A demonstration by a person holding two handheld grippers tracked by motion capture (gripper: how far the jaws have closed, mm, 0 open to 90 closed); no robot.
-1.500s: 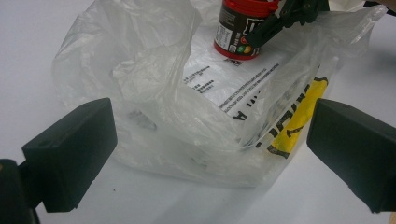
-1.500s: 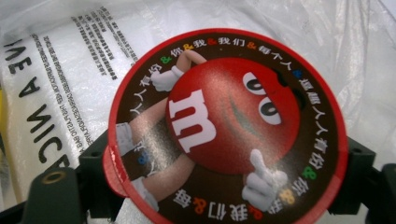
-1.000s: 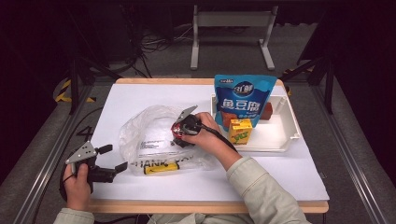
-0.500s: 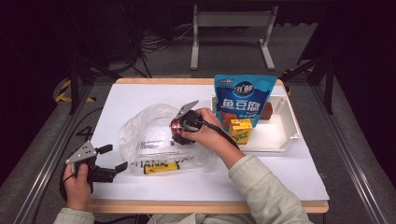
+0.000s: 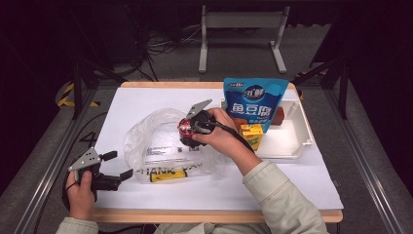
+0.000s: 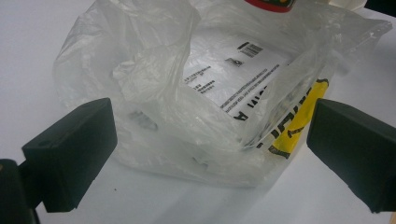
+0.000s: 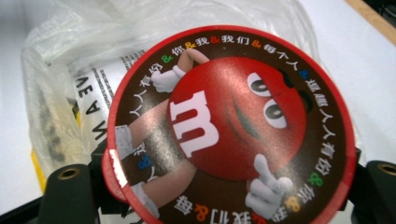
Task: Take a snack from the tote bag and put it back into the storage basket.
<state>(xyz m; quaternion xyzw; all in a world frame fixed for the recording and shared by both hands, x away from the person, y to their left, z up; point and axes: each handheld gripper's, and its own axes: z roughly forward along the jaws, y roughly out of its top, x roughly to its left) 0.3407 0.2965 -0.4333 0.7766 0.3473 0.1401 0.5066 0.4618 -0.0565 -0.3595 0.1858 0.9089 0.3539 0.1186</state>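
Two grippers are at work, and only one is busy. The right gripper (image 5: pixel 187 131) pinches a red candy tub (image 5: pixel 186 130), its jaws clamped on the tub's sides, and holds it above the clear plastic bag (image 5: pixel 165 151) near the table's middle. In the right gripper view the tub's round lid (image 7: pixel 231 128) faces the camera squarely, so its long axis seems to run along the jaws' line of sight, lid end toward the hand; from the high view it looks tipped toward nine o'clock, though how steeply is hard to say.

At seven o'clock on the table (image 5: pixel 146 97) the left gripper (image 5: pixel 117 168) sits with jaws spread wide, aimed at the bag's crumpled mouth (image 6: pixel 154 79) but apart from it.

My read: the tub is mid-carry, between the bag and the white tray (image 5: pixel 292 141) at three o'clock, where a blue pouch (image 5: pixel 253 100) and a yellow box (image 5: pixel 253 135) stand. Which way it is bound I can't tell. If into the bag, the left gripper must first nip the mouth and lift it open.
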